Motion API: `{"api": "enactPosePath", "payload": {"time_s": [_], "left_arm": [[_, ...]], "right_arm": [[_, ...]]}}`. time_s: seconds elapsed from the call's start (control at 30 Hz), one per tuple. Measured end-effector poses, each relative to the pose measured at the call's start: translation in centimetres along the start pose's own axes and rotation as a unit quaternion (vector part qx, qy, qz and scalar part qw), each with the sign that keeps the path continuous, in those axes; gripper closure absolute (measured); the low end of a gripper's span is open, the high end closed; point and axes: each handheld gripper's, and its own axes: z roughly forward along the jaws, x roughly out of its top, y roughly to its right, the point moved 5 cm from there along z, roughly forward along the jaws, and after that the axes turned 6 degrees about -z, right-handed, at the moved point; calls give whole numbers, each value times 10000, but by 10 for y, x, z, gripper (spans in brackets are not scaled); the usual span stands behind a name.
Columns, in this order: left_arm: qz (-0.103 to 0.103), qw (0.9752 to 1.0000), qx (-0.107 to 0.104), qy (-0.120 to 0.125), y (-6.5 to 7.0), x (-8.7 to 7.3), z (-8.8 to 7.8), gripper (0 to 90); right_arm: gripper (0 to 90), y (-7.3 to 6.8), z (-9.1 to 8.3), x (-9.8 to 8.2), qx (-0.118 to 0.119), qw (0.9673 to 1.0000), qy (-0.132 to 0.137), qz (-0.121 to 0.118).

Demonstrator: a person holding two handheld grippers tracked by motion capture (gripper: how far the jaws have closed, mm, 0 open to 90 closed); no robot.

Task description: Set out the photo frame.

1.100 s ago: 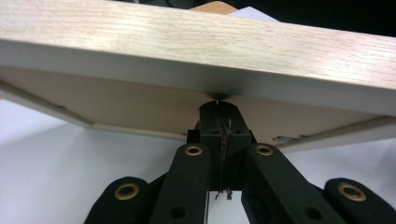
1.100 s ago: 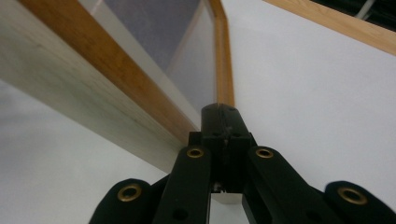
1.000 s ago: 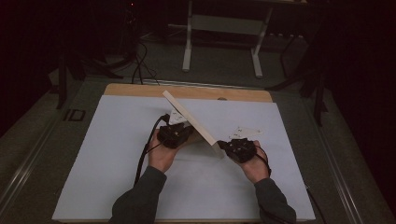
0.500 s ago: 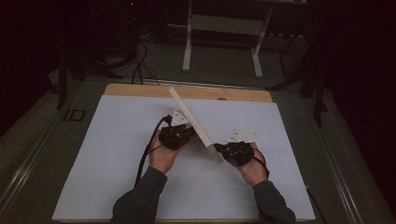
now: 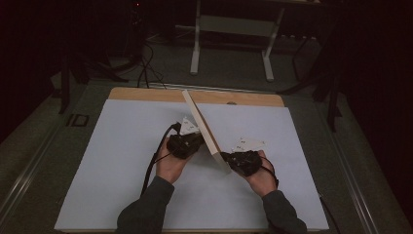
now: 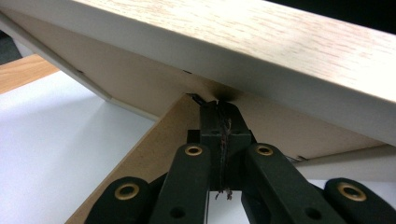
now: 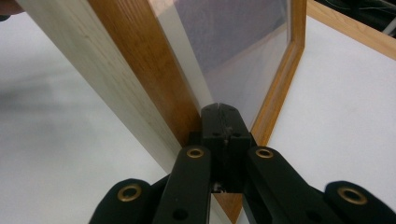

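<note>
Wooden table (image 5: pixel 146 93), white sheet (image 5: pixel 122 161) on top

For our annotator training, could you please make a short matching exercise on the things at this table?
Things:
1. picture frame
2. left tongs
3. right tongs
4. white sheet

States:
A. covers the tabletop
B. shut at the frame's near corner
C. stands tilted on edge
D. shut against the frame's brown back

Pairs: 1-C, 2-D, 3-B, 4-A
</note>
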Motion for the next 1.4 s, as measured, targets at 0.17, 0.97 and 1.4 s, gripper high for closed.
{"api": "enactPosePath", "payload": {"time_s": [0.17,0.97,1.4], "left_arm": [[-32,9999,-167,-8,-3,1,2,900],[110,9996,-237,-96,4,-11,3,900],[-103,9987,-498,-6,-10,-10,5,900]], "right_arm": [[900,-2,0,1,3,10000,16,-13],[900,-11,1,6,141,9998,117,-28],[900,-19,11,17,258,9995,158,-106]]}}
